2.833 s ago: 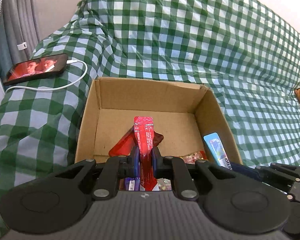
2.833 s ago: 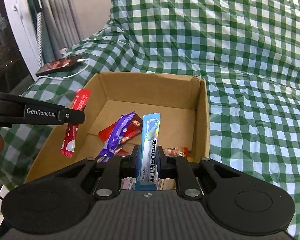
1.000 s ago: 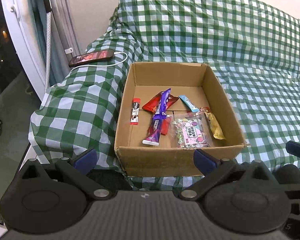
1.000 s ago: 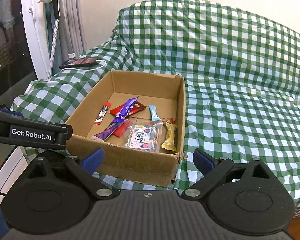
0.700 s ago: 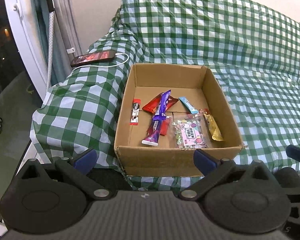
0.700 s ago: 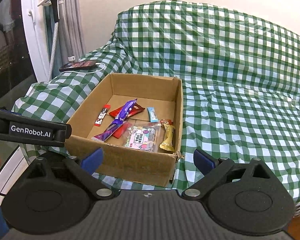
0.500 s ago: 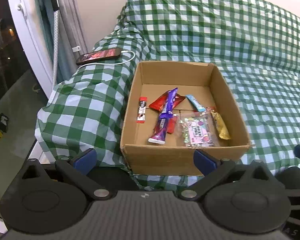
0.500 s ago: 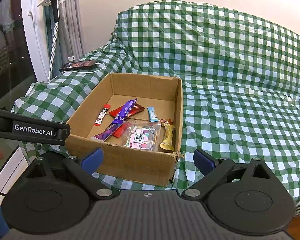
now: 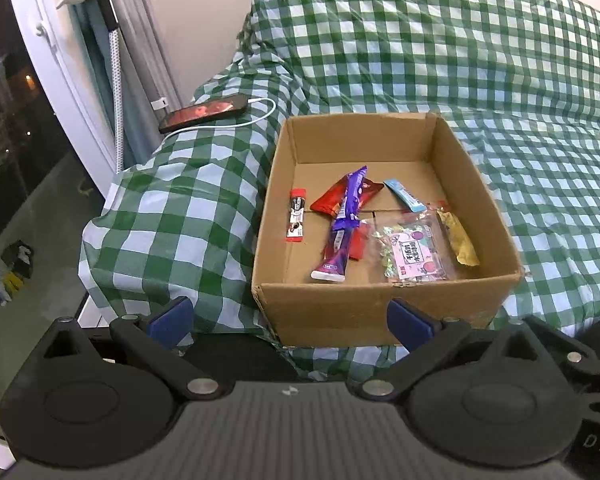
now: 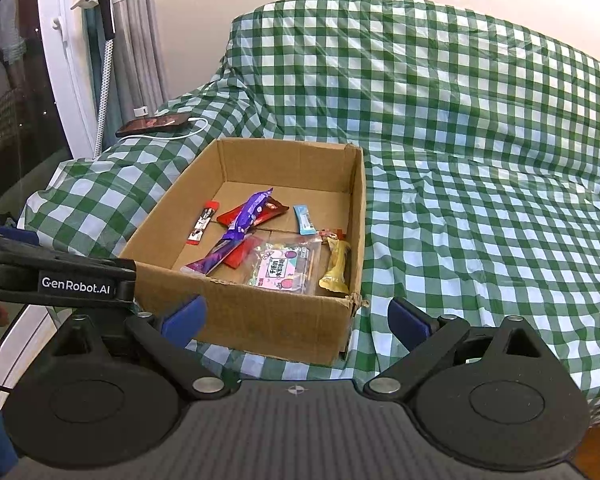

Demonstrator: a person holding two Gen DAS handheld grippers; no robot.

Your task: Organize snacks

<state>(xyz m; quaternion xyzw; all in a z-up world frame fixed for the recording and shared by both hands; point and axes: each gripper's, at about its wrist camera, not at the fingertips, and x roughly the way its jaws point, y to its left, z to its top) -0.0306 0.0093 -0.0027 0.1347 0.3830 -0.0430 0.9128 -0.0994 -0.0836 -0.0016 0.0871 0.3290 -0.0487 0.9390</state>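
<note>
An open cardboard box sits on a green checked cover. Inside lie several snacks: a slim red stick, a purple wrapper over a red packet, a light blue stick, a clear candy bag and a yellow bar. My left gripper and right gripper hang in front of the box's near wall, both open and empty.
A phone on a white charging cable lies on the cover's far left corner. A white door frame and a dark floor are to the left. The left gripper's arm crosses the right wrist view.
Both grippers held snacks over the box 2.8 s ago; now the red stick and blue stick lie inside and both grippers are open, pulled back.
</note>
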